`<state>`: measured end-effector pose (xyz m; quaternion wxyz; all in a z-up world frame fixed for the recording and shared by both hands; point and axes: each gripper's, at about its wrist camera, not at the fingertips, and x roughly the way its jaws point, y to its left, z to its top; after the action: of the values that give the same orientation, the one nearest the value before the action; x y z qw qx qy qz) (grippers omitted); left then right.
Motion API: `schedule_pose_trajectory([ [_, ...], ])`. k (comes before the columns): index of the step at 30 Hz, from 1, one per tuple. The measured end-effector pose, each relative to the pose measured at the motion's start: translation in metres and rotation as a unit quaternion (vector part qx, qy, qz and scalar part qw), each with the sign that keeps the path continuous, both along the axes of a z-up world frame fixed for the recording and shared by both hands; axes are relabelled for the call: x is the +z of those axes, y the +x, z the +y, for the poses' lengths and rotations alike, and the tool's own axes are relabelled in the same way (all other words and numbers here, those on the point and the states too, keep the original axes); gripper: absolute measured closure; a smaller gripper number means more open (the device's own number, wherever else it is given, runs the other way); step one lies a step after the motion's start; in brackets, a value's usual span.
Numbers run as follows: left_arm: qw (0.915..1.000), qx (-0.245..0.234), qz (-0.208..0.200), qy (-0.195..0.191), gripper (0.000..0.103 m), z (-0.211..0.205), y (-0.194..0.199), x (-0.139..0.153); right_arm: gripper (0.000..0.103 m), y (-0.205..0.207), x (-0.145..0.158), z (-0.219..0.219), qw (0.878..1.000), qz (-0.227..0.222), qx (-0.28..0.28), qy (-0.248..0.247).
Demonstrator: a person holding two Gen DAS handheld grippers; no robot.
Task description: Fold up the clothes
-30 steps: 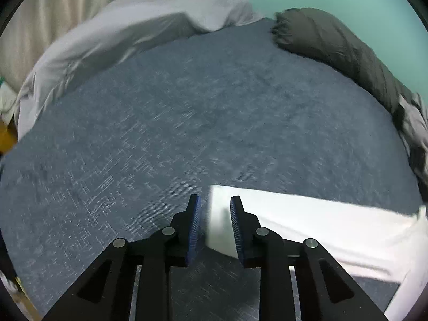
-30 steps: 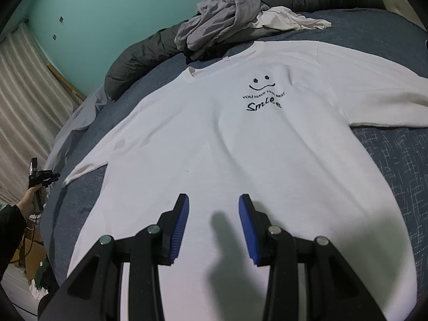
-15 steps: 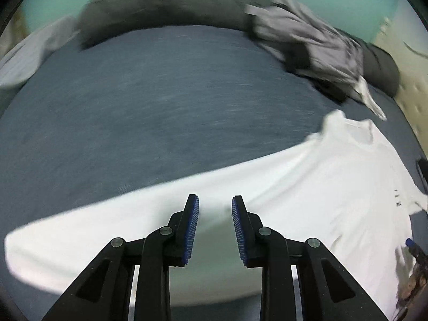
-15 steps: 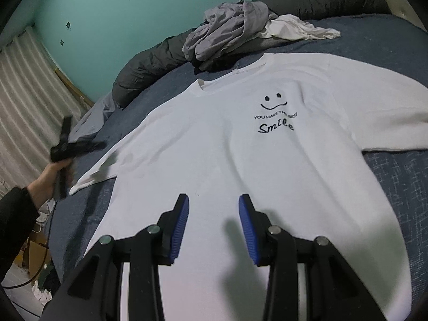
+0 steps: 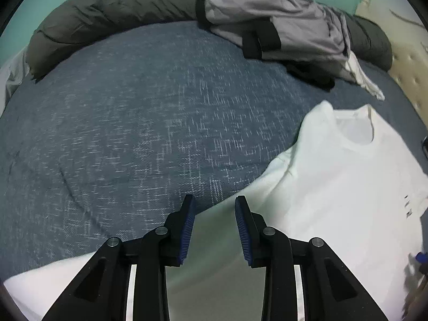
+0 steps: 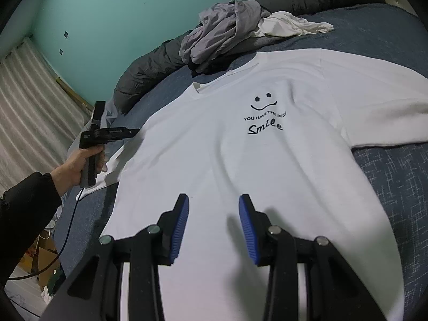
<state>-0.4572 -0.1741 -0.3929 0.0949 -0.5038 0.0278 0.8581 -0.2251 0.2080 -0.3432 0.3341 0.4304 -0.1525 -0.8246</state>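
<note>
A white T-shirt [image 6: 240,160] with a smiley and "Smile" print lies flat, face up, on the blue bed cover [image 5: 133,133]. My left gripper [image 5: 214,200] hovers over the shirt's long sleeve [image 5: 214,254] near the shoulder. Its jaws are opening; the sleeve lies under the gap and the pads do not press it. In the right wrist view a hand [image 6: 80,160] holds that left gripper [image 6: 133,131] at the shirt's left edge. My right gripper [image 6: 213,200] stands open above the lower body of the shirt, holding nothing.
A pile of grey clothes [image 5: 267,21] and a crumpled white cloth [image 6: 289,24] lie past the collar. A dark rolled duvet [image 5: 107,13] lines the far edge by the teal wall. A curtain [image 6: 26,107] hangs at the left, and a cable trails off the bed.
The left gripper swept from the sleeve's cuff along the sleeve toward the shoulder, rolling as it went, and its jaws stand slightly wider. The right gripper stayed put.
</note>
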Motion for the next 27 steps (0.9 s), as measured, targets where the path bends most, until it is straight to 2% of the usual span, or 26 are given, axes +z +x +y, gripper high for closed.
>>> schedule_pose_trajectory([
  [2,1.0000,-0.004,-0.001,0.000,0.070,0.001,0.000,-0.004,0.064,0.000,-0.001,-0.001,1.000,-0.001,0.001,0.000],
  [4,0.9999,-0.007,-0.004,0.007,0.076,0.001,-0.001,-0.008,0.064,0.000,-0.002,-0.001,1.000,-0.003,0.003,0.000],
  [6,0.9999,-0.010,-0.005,0.007,0.093,0.002,-0.001,-0.011,0.064,0.000,-0.003,-0.003,1.000,-0.003,0.005,0.001],
  [8,0.9999,-0.013,-0.003,0.008,0.100,0.003,0.001,-0.012,0.064,0.000,-0.003,-0.003,1.000,-0.002,0.006,0.001],
  [11,0.9998,-0.012,0.008,0.011,0.101,0.001,0.003,-0.007,0.064,0.000,-0.004,-0.002,1.000,-0.003,0.004,0.000],
  [15,0.9991,0.019,0.017,0.033,0.101,-0.010,-0.002,0.003,0.064,0.000,-0.006,-0.001,1.000,-0.004,0.004,0.000],
  [21,0.9950,0.072,-0.009,0.069,0.101,-0.023,-0.015,-0.008,0.064,0.001,-0.006,0.000,1.000,-0.003,0.006,0.000],
  [27,0.9943,0.089,-0.013,0.057,0.097,-0.021,-0.015,-0.012,0.064,0.003,-0.005,0.003,1.000,-0.004,0.007,-0.002],
])
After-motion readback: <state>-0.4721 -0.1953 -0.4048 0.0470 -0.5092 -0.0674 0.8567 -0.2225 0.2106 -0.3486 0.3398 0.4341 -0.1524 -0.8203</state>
